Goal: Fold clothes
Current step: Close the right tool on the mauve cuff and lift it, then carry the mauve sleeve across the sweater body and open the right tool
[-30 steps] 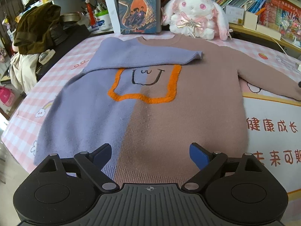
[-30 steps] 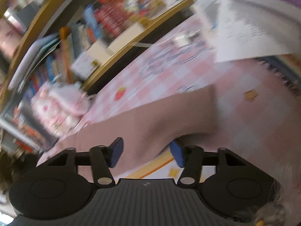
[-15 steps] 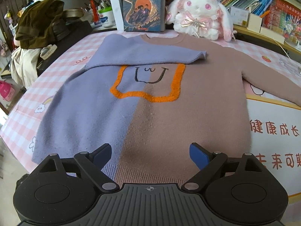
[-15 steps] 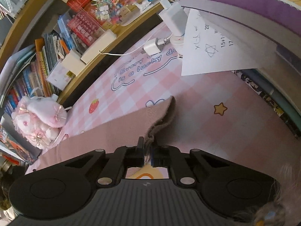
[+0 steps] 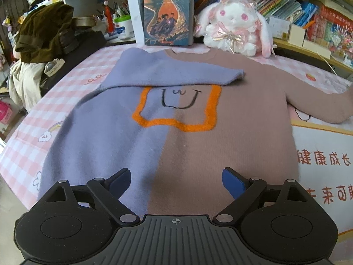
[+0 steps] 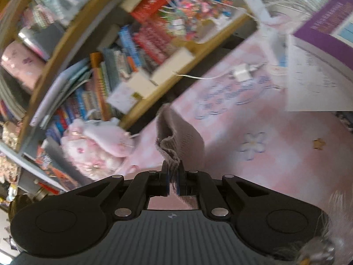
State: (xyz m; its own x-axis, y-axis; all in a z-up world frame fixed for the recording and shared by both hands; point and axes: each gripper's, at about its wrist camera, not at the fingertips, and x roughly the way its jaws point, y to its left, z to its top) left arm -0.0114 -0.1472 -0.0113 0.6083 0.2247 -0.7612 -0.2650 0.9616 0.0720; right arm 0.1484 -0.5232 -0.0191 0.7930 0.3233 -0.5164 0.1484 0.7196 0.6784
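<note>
A sweater (image 5: 176, 137), half lilac and half dusty pink with an orange square and a smiling face, lies flat on the pink checked bed. Its lilac sleeve (image 5: 167, 72) is folded across the chest. The pink sleeve (image 5: 320, 103) stretches out to the right, its end lifted. My left gripper (image 5: 175, 181) is open and empty, hovering over the sweater's hem. My right gripper (image 6: 173, 176) is shut on the pink sleeve's cuff (image 6: 174, 141) and holds it raised above the bed.
A book (image 5: 167, 11) and a plush rabbit (image 5: 233, 26) stand behind the collar. Dark clothes (image 5: 44, 33) pile up at the left. Bookshelves (image 6: 123, 61), a charger with cable (image 6: 242, 72) and a purple book with paper (image 6: 320, 50) lie near the right gripper.
My right gripper closed on the pink cuff and has lifted it off the bed, swinging towards the shelves. My left gripper stayed open and drew a little nearer over the hem.
</note>
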